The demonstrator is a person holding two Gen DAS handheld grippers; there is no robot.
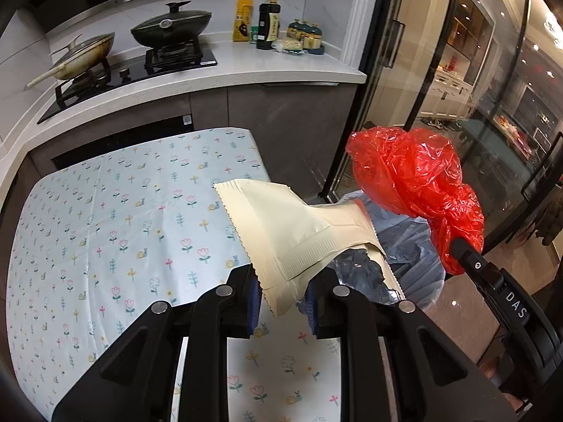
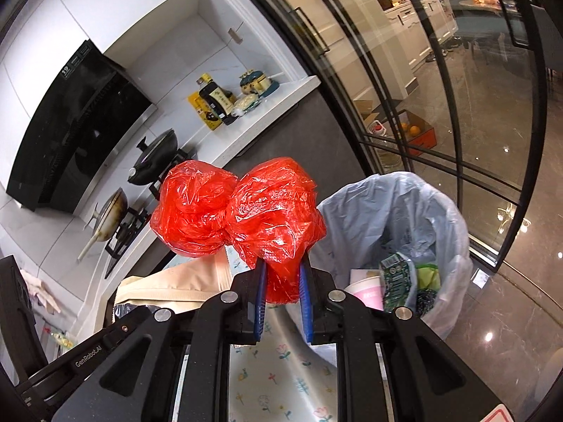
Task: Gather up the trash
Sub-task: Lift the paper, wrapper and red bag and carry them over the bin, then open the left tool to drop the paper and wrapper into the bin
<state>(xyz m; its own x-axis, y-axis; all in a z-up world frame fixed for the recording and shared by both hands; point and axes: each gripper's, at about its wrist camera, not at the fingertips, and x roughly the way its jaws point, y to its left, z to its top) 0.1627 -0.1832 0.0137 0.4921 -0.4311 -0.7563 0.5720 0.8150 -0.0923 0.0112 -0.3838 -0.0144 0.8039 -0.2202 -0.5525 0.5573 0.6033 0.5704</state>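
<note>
Your left hand-held gripper (image 1: 283,290) pinches the cream pouch (image 1: 292,232), right hand-held gripper (image 2: 283,297) clamps the red bag (image 2: 239,211); releasing short of the bin (image 2: 404,211) risks dropping both beside the desk (image 1: 123,211).

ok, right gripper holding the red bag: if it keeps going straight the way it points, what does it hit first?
Hard to be sure, depth is unclear. Straight past the red plastic bag that the right gripper holds is the dark cabinet front under the counter. The lined trash bin sits right of that line.
</note>
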